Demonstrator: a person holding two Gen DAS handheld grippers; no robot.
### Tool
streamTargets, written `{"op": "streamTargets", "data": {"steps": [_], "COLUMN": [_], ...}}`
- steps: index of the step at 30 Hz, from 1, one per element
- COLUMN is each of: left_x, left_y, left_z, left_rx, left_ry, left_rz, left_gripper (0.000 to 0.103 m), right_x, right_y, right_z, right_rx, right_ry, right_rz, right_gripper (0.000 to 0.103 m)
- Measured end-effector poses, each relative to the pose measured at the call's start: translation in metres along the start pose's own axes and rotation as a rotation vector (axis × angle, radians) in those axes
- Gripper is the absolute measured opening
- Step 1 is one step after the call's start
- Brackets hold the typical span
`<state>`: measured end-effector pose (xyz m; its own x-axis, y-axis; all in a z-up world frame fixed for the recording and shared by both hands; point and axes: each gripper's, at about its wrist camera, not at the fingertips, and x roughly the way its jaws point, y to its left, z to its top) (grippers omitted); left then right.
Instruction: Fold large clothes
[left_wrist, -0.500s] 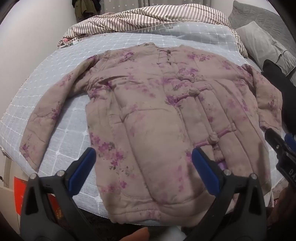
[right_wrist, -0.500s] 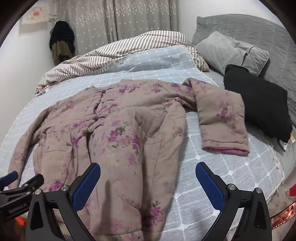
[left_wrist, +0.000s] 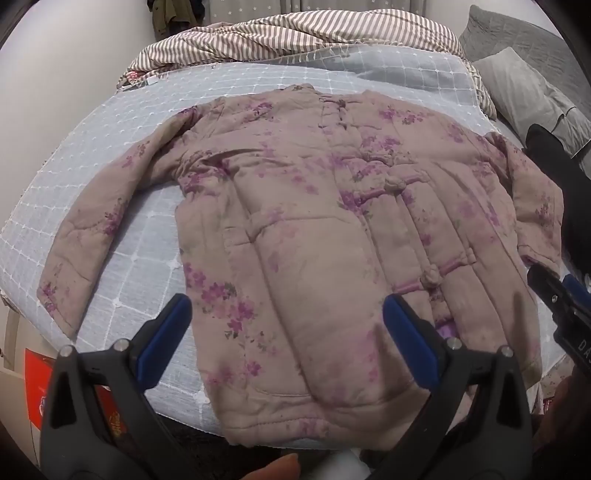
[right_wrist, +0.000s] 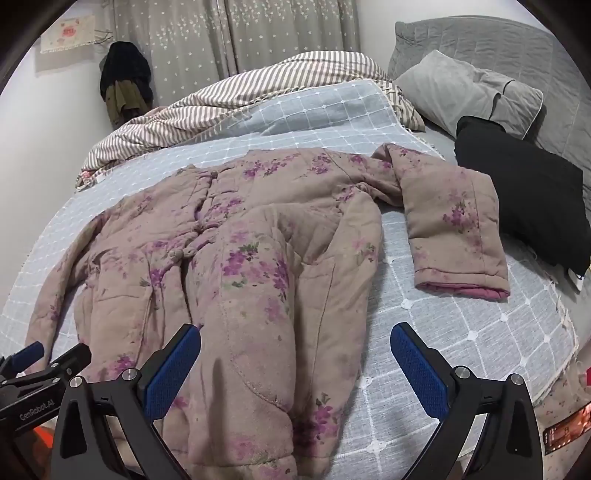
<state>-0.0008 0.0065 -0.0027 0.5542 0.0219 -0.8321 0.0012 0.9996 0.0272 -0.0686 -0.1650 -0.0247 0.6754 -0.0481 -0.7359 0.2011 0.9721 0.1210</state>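
A padded pink-beige jacket with purple flowers (left_wrist: 314, 229) lies spread front-up on the bed, buttoned, collar at the far side. It also shows in the right wrist view (right_wrist: 240, 266). Its left sleeve (left_wrist: 92, 236) stretches toward the bed's left edge. Its right sleeve (right_wrist: 454, 229) bends down toward the near side. My left gripper (left_wrist: 286, 325) is open and empty, above the jacket's hem. My right gripper (right_wrist: 295, 354) is open and empty, above the hem's right part. The right gripper's tip (left_wrist: 565, 295) shows at the right edge of the left wrist view.
The bed has a light blue grid-pattern cover (right_wrist: 461, 332). A striped duvet (right_wrist: 258, 92) is bunched at the far side. A grey pillow (right_wrist: 469, 92) and a black cushion (right_wrist: 524, 192) lie at the right. A red box (left_wrist: 37, 376) stands beside the bed at the left.
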Motion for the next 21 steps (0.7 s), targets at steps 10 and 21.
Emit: {"op": "streamTargets", "data": {"steps": [10,21], "left_x": [-0.001,0.002], "left_y": [-0.010,-0.015], "left_z": [-0.001,-0.002], "left_rx": [0.013,0.023], "left_ry": [0.005,0.020], "left_rz": [-0.021,-0.035], "left_gripper": [0.103,0.103], "right_x": [-0.004,-0.006], "right_y": [-0.001,-0.007], "right_z": [-0.003,-0.004], "right_rx": [0.013,0.034], "right_ry": [0.011,0.019], "right_rz": [0.024,0.037], "right_gripper": [0.103,0.103]}}
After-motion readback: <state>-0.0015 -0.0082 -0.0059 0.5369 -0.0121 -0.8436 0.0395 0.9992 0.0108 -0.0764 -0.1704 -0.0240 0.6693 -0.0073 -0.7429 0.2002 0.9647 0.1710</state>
